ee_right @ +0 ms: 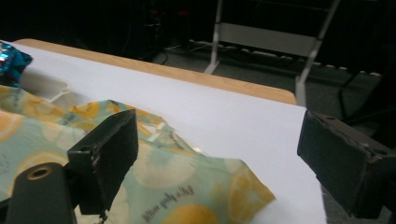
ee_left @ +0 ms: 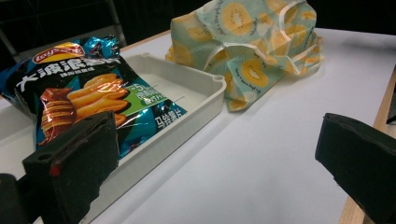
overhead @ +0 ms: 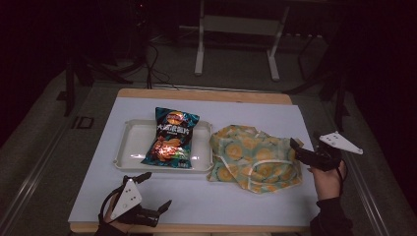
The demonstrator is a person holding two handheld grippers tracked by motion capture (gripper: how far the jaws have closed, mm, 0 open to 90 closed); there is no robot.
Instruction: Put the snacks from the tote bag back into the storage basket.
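— High view first: how do the two stand?
— Left hand-held gripper (overhead: 152,189) sits at the near edge of the bench (overhead: 255,201), jaws spread wide, holding nothing and touching nothing. Right hand-held gripper (overhead: 301,150) is at the right end of the fruit-print bag (overhead: 253,157), jaws also spread.
— Is the right one gripping the bag?
— No. In the right gripper view its left jaw hangs over the bag's cloth and the other jaw is over bare bench; I cannot tell whether the left jaw touches.
— And the tray?
— The white tray (overhead: 129,147) holds a chip packet (overhead: 170,137), lying flat with its top over the far rim. The bag lies crumpled just beside the tray's right side.
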